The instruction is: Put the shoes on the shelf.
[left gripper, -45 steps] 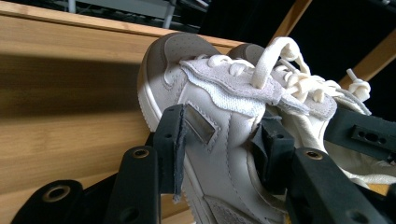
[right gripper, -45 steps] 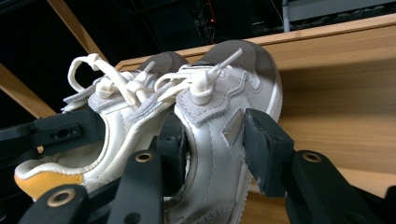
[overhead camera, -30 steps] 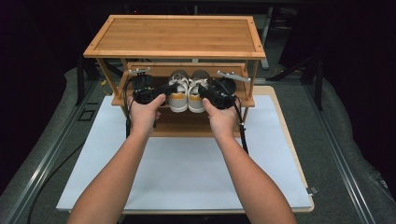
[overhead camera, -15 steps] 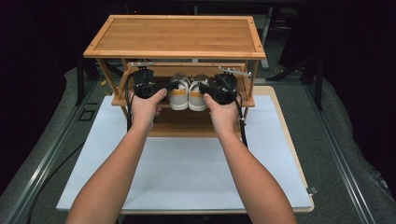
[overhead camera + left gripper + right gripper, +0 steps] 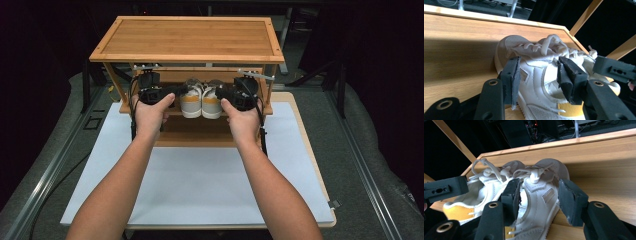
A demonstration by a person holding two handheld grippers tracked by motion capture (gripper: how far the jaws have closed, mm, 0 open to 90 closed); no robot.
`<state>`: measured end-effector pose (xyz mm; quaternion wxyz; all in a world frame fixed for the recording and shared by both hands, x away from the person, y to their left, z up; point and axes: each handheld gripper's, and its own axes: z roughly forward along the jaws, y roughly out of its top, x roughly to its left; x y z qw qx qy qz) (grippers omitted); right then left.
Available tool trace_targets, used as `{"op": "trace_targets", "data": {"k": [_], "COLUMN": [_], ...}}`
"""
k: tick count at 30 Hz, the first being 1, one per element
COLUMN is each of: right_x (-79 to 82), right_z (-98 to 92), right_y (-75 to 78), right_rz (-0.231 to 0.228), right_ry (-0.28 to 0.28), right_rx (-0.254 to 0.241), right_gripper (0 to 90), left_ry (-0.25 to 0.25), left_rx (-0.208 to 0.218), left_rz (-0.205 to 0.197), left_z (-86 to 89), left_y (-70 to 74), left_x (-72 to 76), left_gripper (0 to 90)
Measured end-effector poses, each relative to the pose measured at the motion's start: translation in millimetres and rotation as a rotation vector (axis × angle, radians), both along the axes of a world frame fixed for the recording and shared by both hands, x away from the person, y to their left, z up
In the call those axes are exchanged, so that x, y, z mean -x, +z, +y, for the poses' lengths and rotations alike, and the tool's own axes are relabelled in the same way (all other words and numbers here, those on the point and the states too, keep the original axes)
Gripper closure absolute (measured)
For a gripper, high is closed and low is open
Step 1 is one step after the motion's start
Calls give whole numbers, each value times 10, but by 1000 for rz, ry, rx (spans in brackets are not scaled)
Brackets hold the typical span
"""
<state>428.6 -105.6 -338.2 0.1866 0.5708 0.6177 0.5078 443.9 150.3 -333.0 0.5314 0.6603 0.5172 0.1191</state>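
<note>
Pair of white-and-yellow leather sneakers (image 5: 201, 98) on bamboo rack's middle shelf (image 5: 461, 55): light, soft uppers, stiffer at heel collar. Left gripper (image 5: 537, 75), 9 o'clock, jaws just closing, straddling collar, no squeeze evident. Right gripper (image 5: 541, 195), 3 o'clock, jaws part-open, likewise.

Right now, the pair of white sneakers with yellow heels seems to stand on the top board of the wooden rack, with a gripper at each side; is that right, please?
Not quite: the sneakers stand on the shelf beneath the top board of the rack, as the high view shows. The left gripper and right gripper do flank them.

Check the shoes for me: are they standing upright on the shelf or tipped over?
Upright. Both shoes sit on their soles on the middle shelf, laces up, heels toward the person.
</note>
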Motion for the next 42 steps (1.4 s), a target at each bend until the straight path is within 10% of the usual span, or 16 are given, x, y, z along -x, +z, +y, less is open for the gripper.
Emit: {"op": "trace_targets", "data": {"k": [30,42], "right_x": [330,282], "right_z": [-239,-251], "right_y": [16,-137], "right_rz": [-61,-38], "right_ry": [39,35], "right_rx": [88,100], "right_gripper": [646,740], "left_ry": [-19,-23], "left_rx": [-43,-45], "left_rz": [-32,-8], "left_z": [355,319], "left_y": [-68,-267], "left_x": [294,220], "left_gripper": [522,712]}}
